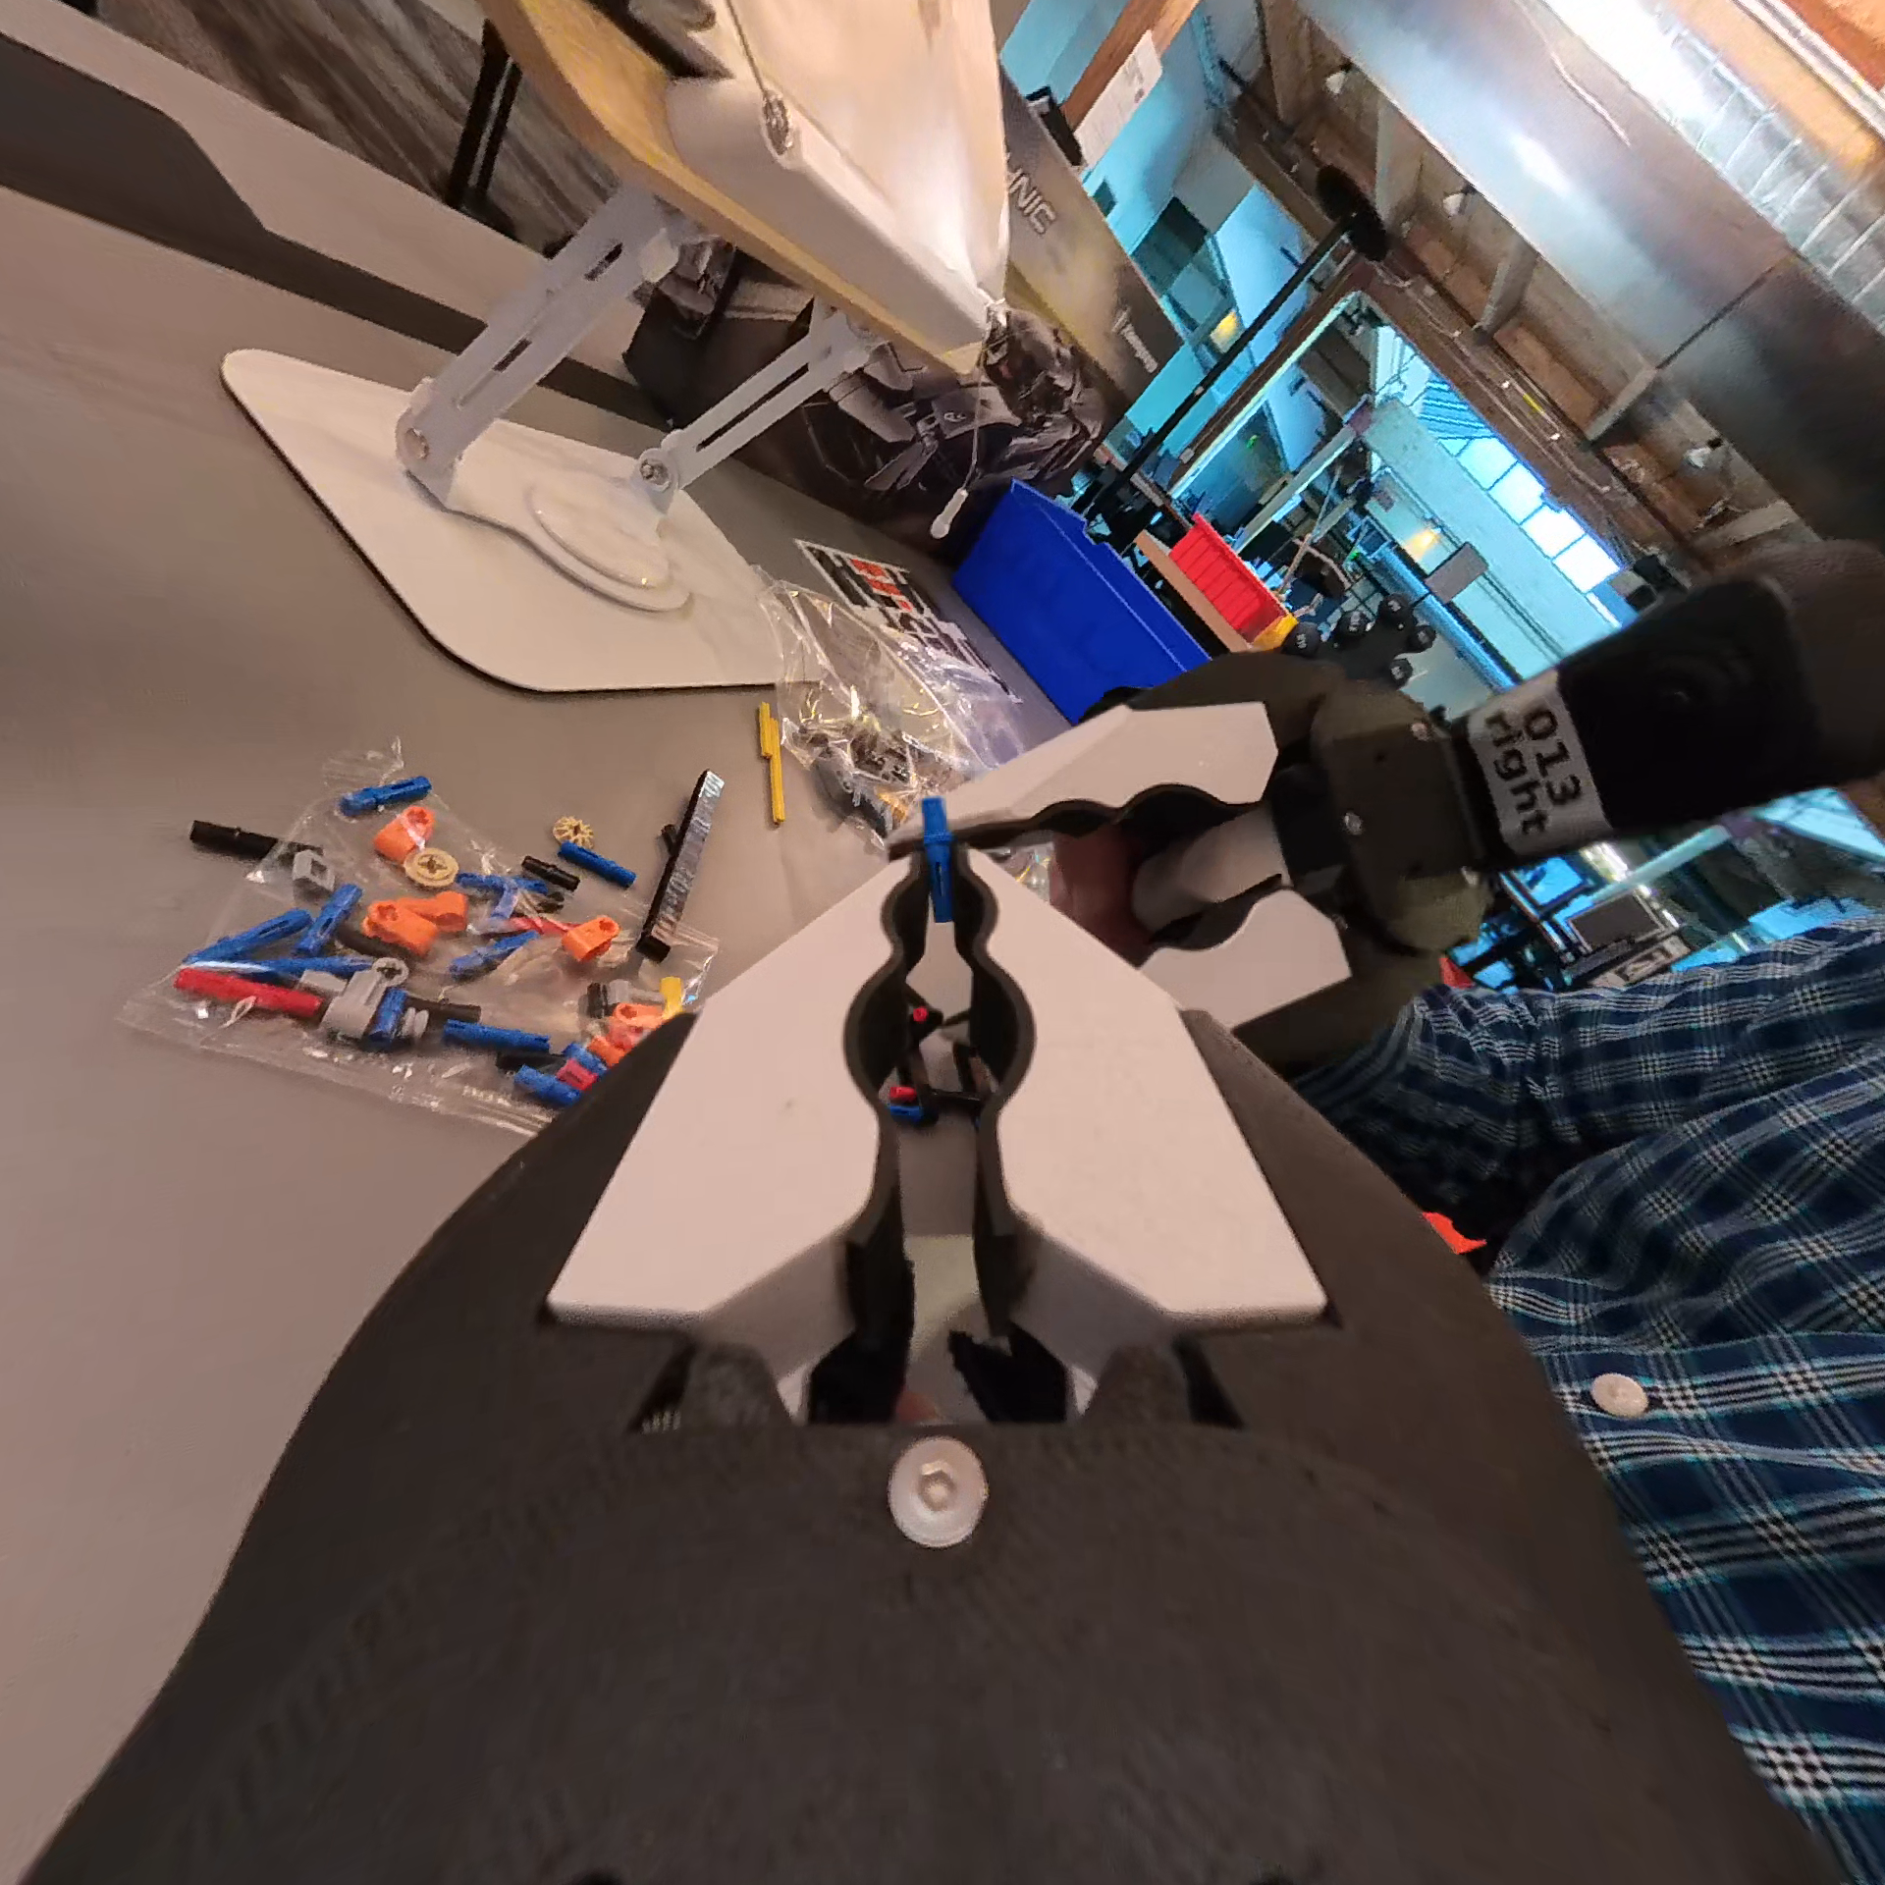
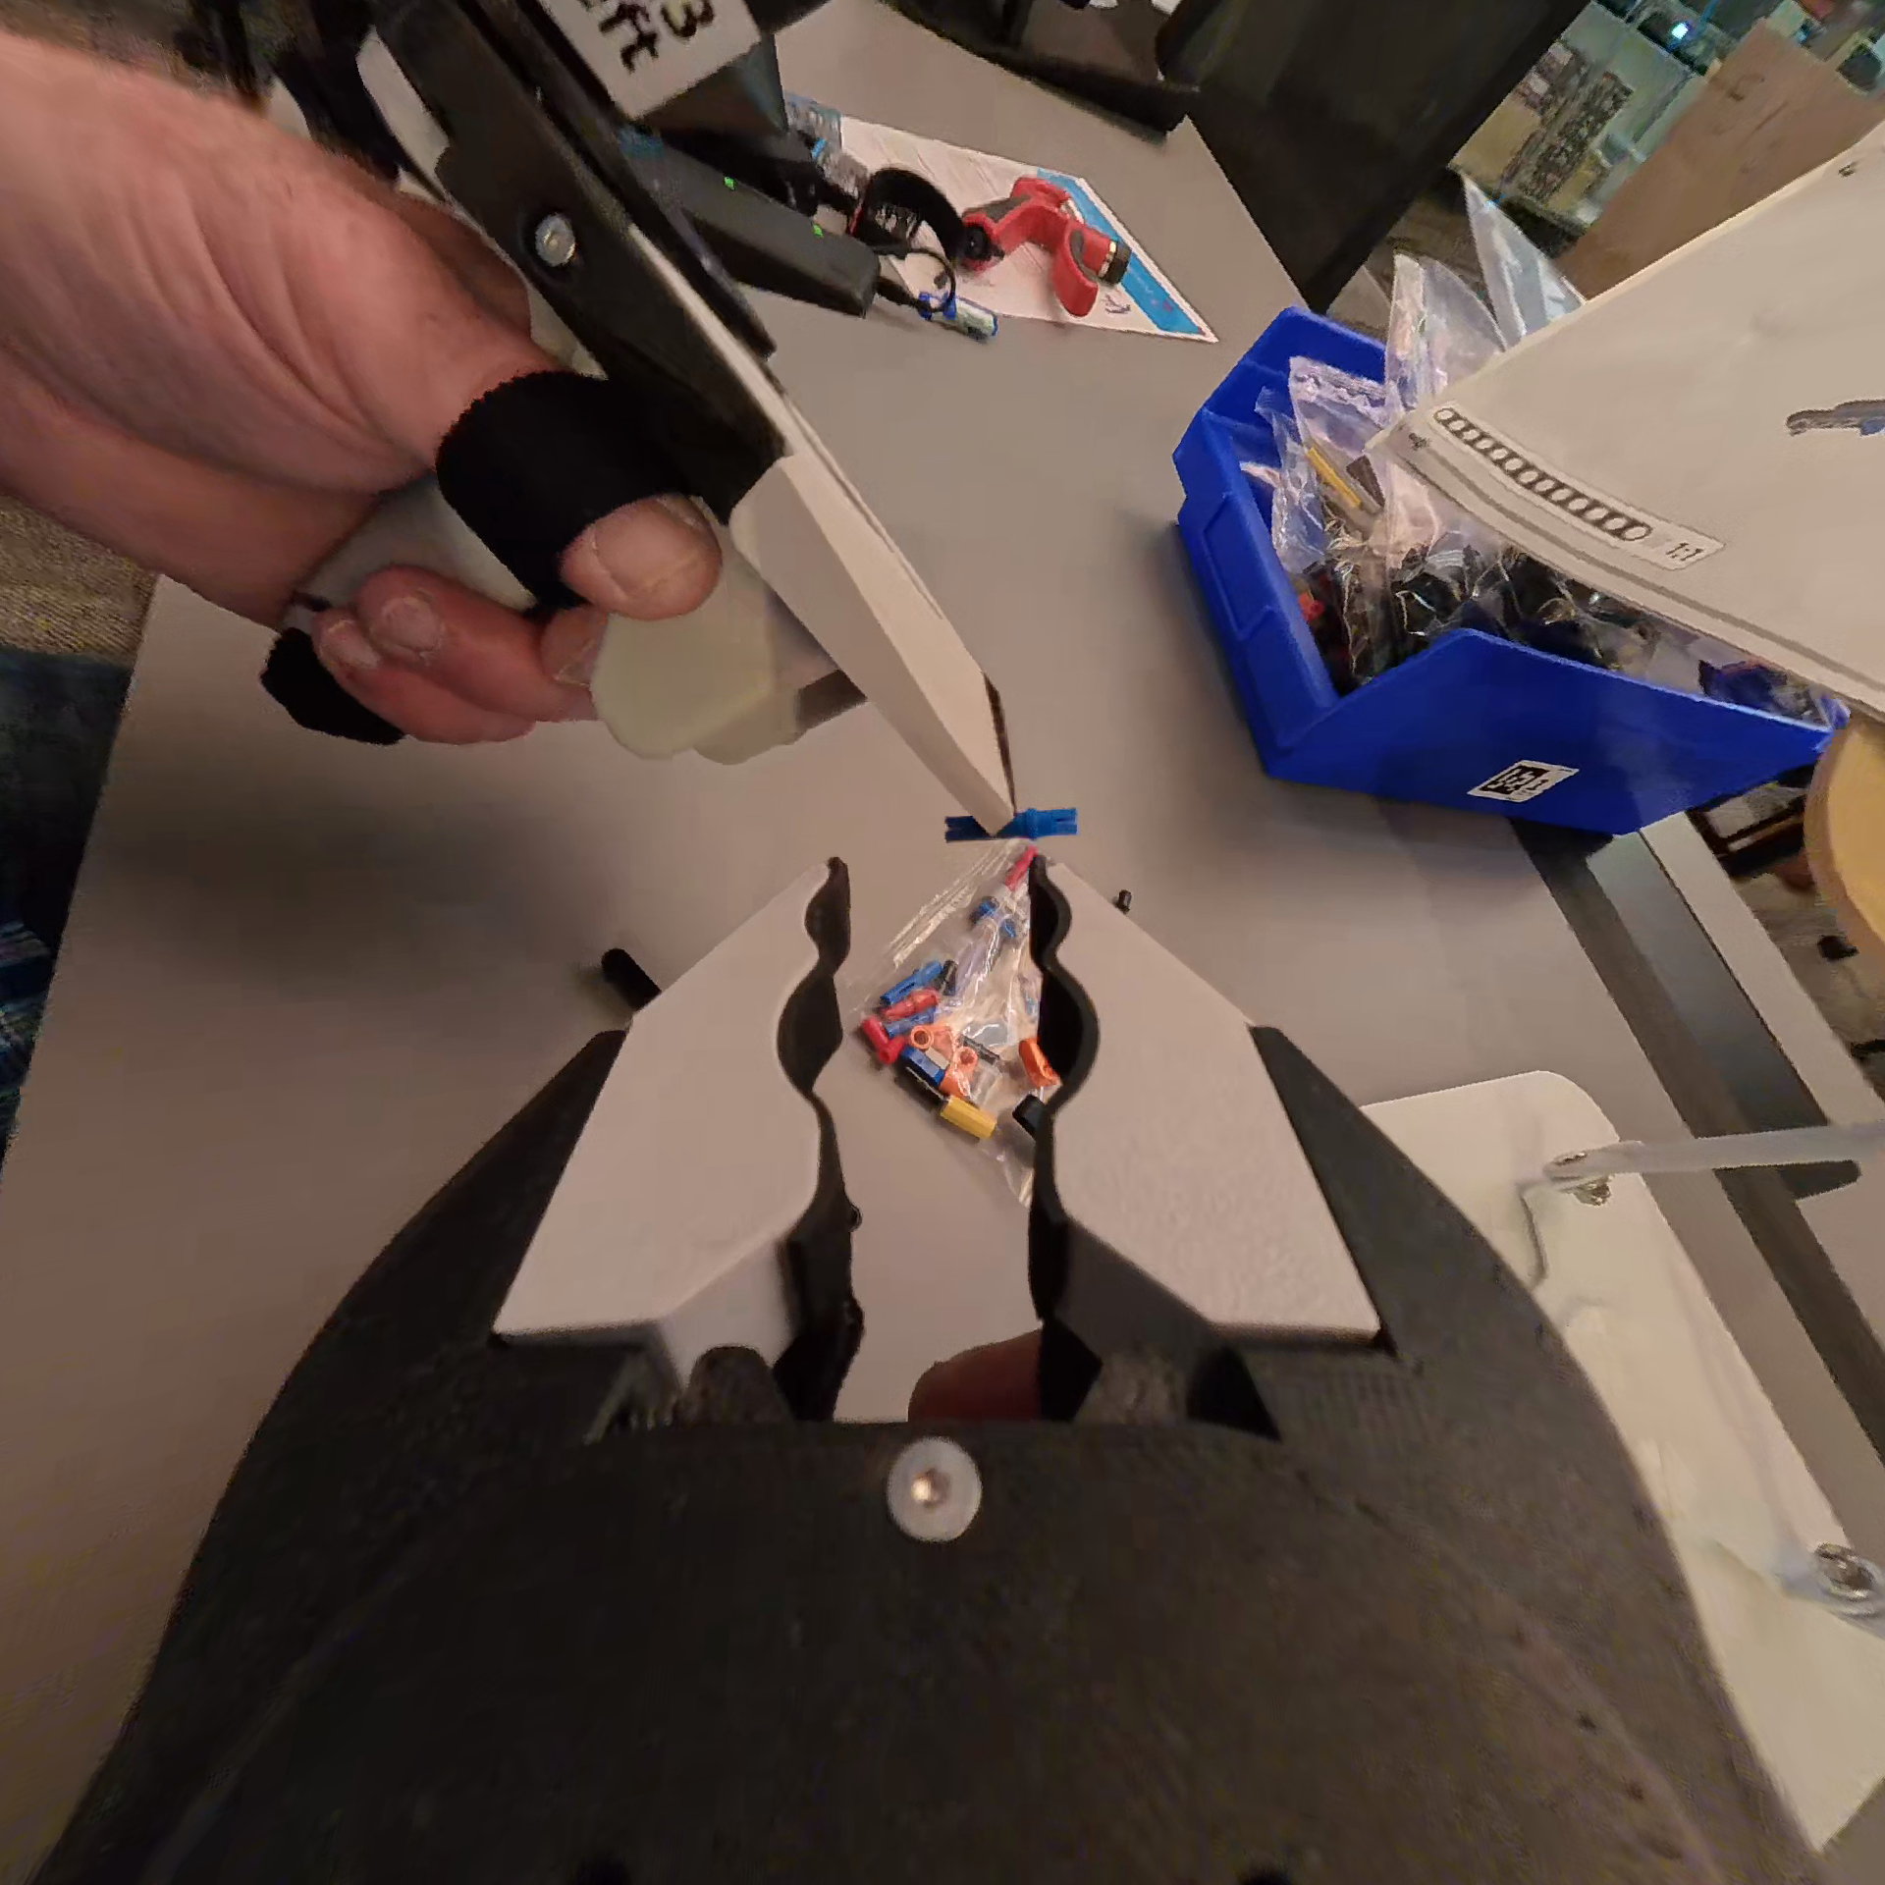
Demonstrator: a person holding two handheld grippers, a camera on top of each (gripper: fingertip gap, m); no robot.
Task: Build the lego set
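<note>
Each hand-held gripper (image 1: 936,867) has pale grey fingers, wavy black pads, black textured body, one silver screw; blue plaid sleeve (image 1: 1673,1275).

Blue pin (image 1: 936,855) pinched in left tool (image 1: 935,862)

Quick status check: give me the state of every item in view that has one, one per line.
left gripper: shut on blue pin, held above the table
blue pin: pinched at its middle, both ends free
right gripper: open, empty, just short of the pin
parts bag: flat on the table, pieces inside
blue bin: filled with bagged parts
</note>
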